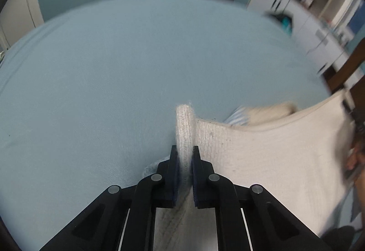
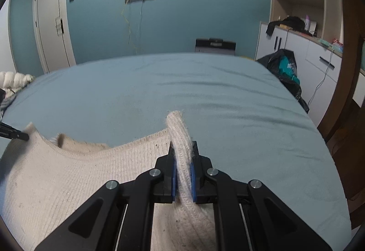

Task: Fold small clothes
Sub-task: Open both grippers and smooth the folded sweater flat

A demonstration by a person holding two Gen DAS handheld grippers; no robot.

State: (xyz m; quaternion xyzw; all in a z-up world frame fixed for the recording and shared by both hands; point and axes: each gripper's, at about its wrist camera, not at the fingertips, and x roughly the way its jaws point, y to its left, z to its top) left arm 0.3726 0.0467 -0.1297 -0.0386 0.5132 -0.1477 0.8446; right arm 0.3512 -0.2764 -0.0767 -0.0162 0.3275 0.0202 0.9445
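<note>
Left gripper (image 1: 184, 159) fingers (image 1: 174, 159) clamped narrow on ribbed edge of cream knit garment (image 1: 273, 155), fold of knit poking up between the pads. Right gripper (image 2: 182, 155) fingers (image 2: 196, 155) likewise pinched on a thick ribbed edge of same garment (image 2: 68, 173). Garment stretched between both grippers, curved neckline edge facing away, lower part draped toward camera, above light blue bed (image 2: 182, 91). Left gripper tip (image 2: 16, 134) visible at far corner in right wrist view. Beyond bed: teal wall (image 2: 171, 11), white door (image 2: 52, 18), white cabinets (image 2: 296, 45), black bag (image 2: 282, 66).
</note>
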